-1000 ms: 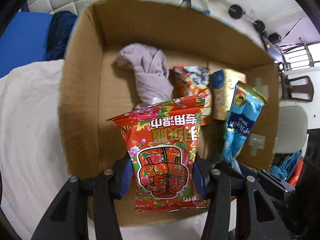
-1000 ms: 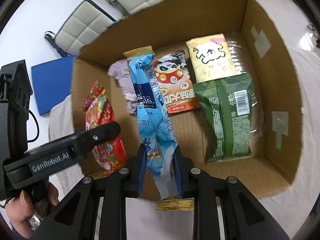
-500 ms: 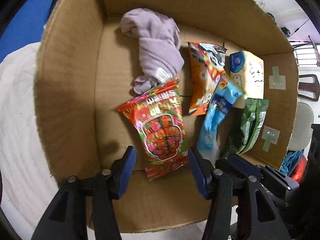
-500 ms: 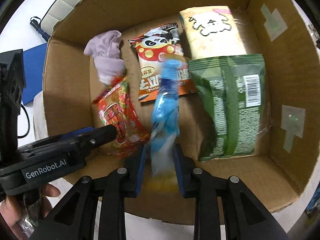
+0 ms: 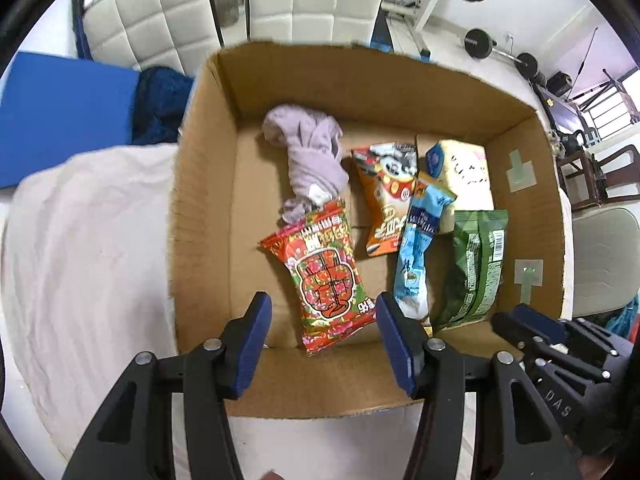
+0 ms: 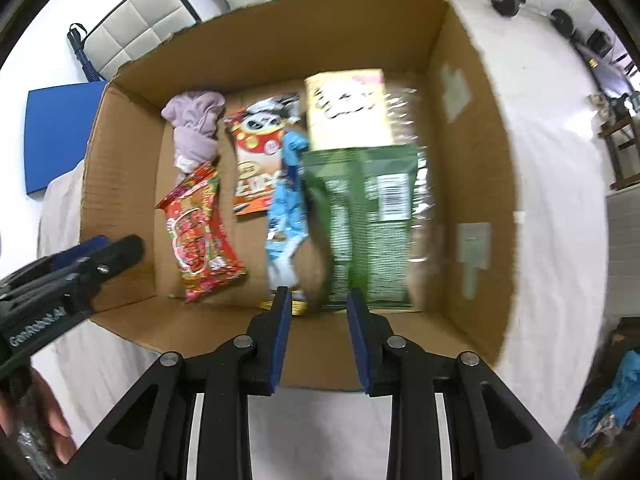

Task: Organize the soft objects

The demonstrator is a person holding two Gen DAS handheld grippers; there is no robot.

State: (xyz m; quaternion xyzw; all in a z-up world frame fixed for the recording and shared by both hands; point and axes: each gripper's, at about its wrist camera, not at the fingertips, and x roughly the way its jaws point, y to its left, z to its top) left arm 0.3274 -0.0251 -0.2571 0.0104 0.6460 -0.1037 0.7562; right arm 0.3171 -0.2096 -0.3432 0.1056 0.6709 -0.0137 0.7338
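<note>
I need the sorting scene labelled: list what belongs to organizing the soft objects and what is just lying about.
Job:
cardboard box
red floral packet
blue packet
green packet
orange panda packet
yellow packet
lilac cloth
left gripper, right gripper, both opening, empty

Lying about:
blue mat
padded chairs
barbells

Right wrist view motion-blurred: print on green packet [image 6: 370, 216] and blue packet [image 6: 289, 196] unreadable. Lower end of blue packet hidden behind a pad of right hand-held gripper [image 6: 316, 312]. Purple cloth [image 5: 312, 162] partly covered by red packet [image 5: 322, 276]. Hand [image 6: 38, 426] cut by frame edge. Yellow packet [image 6: 346, 110] overlapped by green packet.
</note>
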